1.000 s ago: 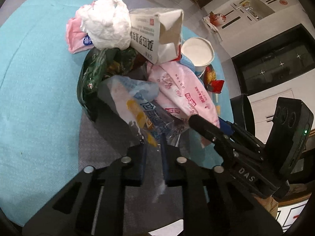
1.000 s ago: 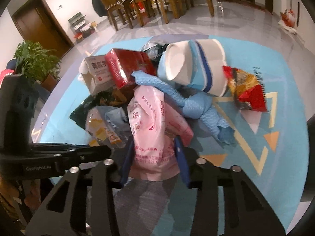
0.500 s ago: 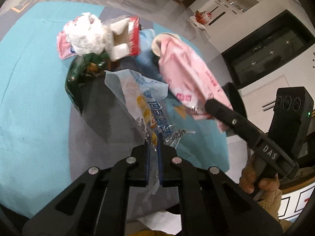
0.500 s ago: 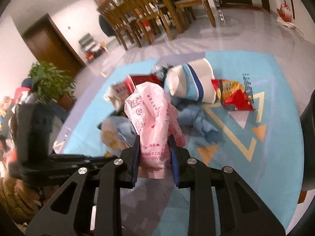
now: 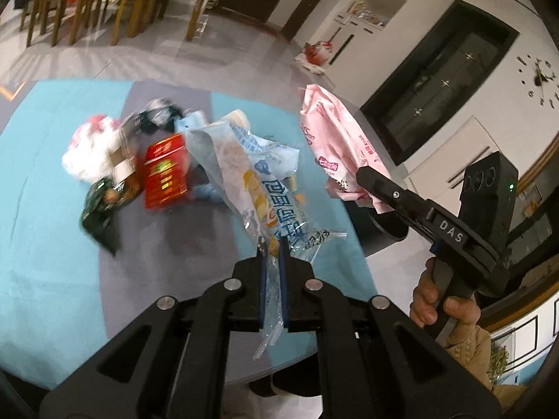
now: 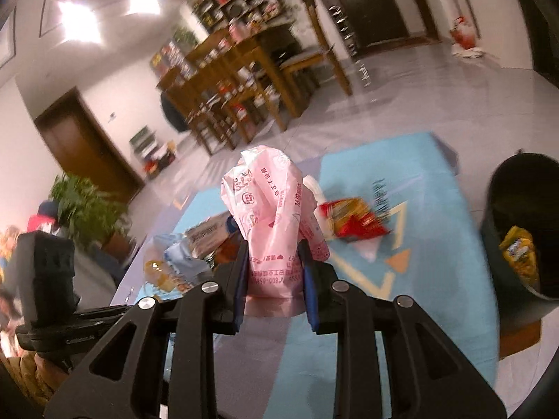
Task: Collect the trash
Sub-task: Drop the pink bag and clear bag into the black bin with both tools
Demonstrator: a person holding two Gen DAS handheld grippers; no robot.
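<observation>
Mat [image 5: 52,174]: teal and grey, with a yellow-lined triangle pattern in the right wrist view; it carries the trash left to collect.
Bin [image 6: 503,209]: black, at 3 o'clock in the right wrist view, just off the mat edge; one yellow wrapper [image 6: 518,255] lies inside, so collecting has begun.
Pile [image 5: 139,167]: at 9 to 10 o'clock in the left wrist view; white crumpled paper [image 5: 84,153], a red carton [image 5: 164,174], a dark green wrapper [image 5: 101,209], a blue cloth-like piece and a cup rim half hidden behind. All still to gather.
Pink bag [image 6: 272,216]: lifted clear of the mat, standing up between the closed fingers of the right gripper [image 6: 276,272]; the plastic bulges above the grip.
Clear snack bag [image 5: 255,188]: blue and yellow print, raised off the mat; the left gripper [image 5: 272,272] has pinched nearly flat on its lower end.
Red-yellow snack packet [image 6: 353,220]: lies on the mat at 1 o'clock of the right gripper, apart from the pile; not yet collected.
Progress: early, by my judgement; one item binned, two in hand, most on the mat.
Writing: "DAS" on the right gripper's body in the left wrist view; "245mm" on the pink bag; the remaining print, on this bag and on the others, is Chinese or blurred, not legible.
</observation>
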